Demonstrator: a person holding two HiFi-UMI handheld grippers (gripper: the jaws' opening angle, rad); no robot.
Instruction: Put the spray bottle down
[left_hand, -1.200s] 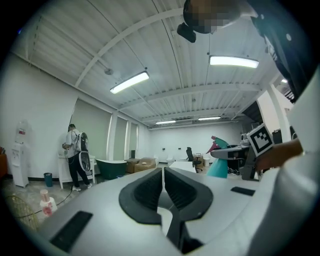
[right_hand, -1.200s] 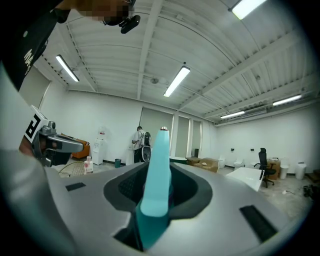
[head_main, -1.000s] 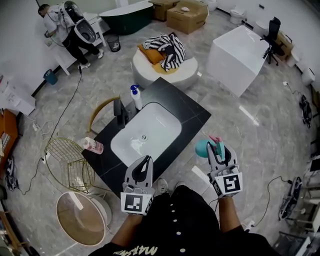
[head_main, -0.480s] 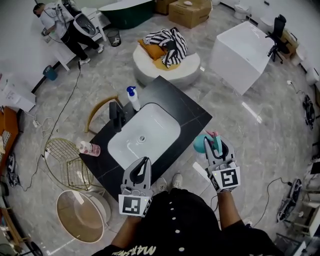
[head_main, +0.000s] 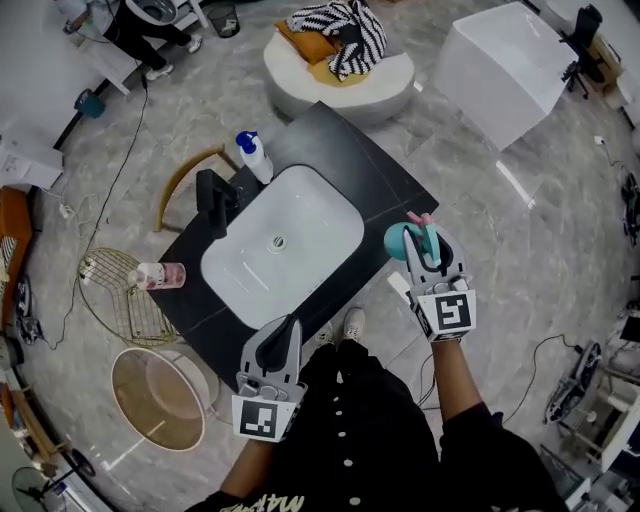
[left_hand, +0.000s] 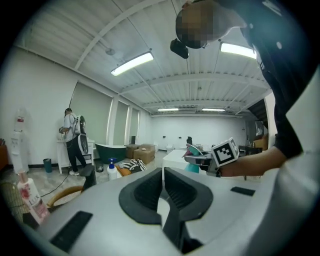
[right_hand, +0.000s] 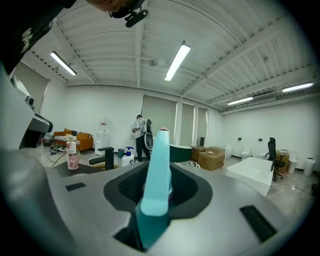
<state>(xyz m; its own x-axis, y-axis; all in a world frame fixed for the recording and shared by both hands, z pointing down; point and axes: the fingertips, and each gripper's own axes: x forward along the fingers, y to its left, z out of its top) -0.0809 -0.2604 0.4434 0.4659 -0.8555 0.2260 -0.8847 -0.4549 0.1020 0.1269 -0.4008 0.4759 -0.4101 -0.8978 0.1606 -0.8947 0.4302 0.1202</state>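
Gripping teal plastic spray bottle (head_main: 403, 240), right gripper (head_main: 428, 244) hovers at black sink counter's (head_main: 372, 186) right edge; left gripper (head_main: 289, 325) jaws together, empty.

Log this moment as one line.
right gripper: shut on spray bottle | left gripper: shut, empty | placement: by countertop edge, unreleased

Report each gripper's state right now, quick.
Left gripper: closed, nothing between its jaws.
Right gripper: closed on the teal spray bottle.
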